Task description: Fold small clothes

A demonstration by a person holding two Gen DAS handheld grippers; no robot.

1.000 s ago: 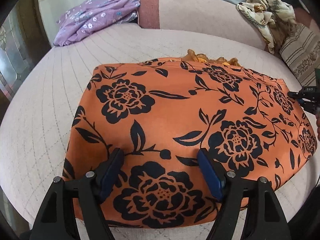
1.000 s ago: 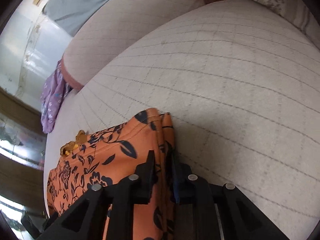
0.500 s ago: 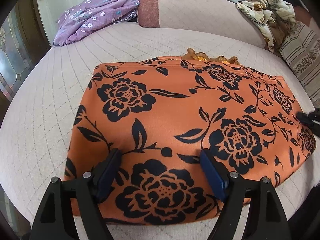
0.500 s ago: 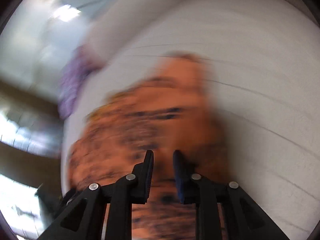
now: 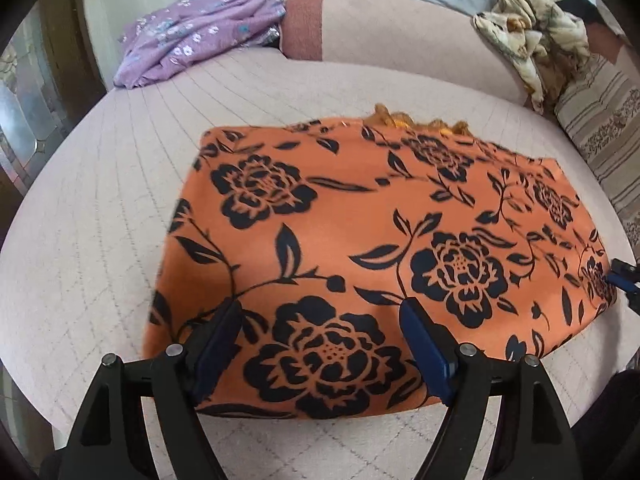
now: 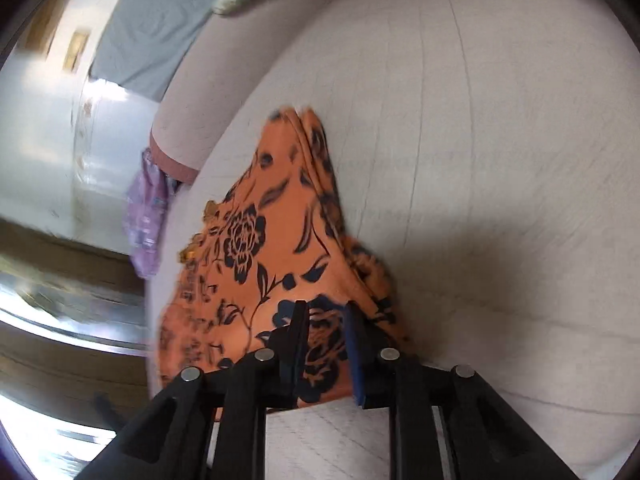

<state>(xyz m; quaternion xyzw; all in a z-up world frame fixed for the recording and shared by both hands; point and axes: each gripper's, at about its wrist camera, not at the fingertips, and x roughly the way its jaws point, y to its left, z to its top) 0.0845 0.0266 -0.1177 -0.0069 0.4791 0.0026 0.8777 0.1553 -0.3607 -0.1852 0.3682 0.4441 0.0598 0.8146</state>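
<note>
An orange garment with black flowers [image 5: 360,216] lies folded flat on the quilted pale cushion [image 5: 100,208]. My left gripper [image 5: 320,312] hovers open over its near edge, one blue pad on each side of a large flower, gripping nothing. My right gripper [image 6: 325,312] is at the garment's [image 6: 280,240] right near corner. Its jaws are opening, a narrow gap shows between the pads, and the cloth lies under that gap without being pinched. The right gripper's tip [image 5: 622,276] also shows at the garment's right edge in the left wrist view.
A purple flowered cloth [image 5: 192,36] lies at the back left by a pink bolster [image 5: 380,28]. A crumpled cream cloth [image 5: 528,44] and a striped pillow [image 5: 600,128] sit at the back right. A grey sheet [image 6: 148,28] is behind.
My right gripper has slid along the garment's right edge toward its near corner, and its jaws have parted after being shut on the edge. The left gripper has stayed put.
</note>
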